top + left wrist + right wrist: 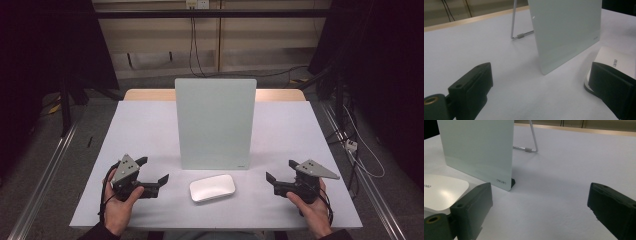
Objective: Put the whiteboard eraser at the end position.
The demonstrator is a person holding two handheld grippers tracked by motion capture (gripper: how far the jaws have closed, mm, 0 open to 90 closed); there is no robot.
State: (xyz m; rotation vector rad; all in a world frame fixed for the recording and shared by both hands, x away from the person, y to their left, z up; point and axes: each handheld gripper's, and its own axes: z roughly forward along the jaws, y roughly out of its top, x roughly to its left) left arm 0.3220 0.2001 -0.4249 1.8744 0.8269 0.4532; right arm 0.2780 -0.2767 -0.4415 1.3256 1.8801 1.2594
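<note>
White tabletop (150, 130), matte and bare, fills the near field; both hands rest on its front edge.

Left gripper (153, 172): jaws apart, holding nothing, pointed inward at the white pad (212, 187). Right gripper (281, 172): jaws apart, holding nothing, pointed inward from the other side. The pad lies flat between the two, near the front edge, apart from both, just in front of the glass board (215, 123).

Pad: low, rounded-corner slab, glossy top with a highlight in the right gripper view (441, 191). Judged light and rigid; smooth shell likely slippery under hard jaws. Best hold judged across the two long sides, low on the rim, jaws level with the table.

Board: pale frosted panel, standing near upright, leaning back on a thin wire stand (515, 25). Judged stiff, brittle and easily tipped; a nudge while lifting the pad is the risk.

Beyond: wooden table strip (280, 94), then grey floor, cables (197, 45), a wall socket, dark curtains either side.
</note>
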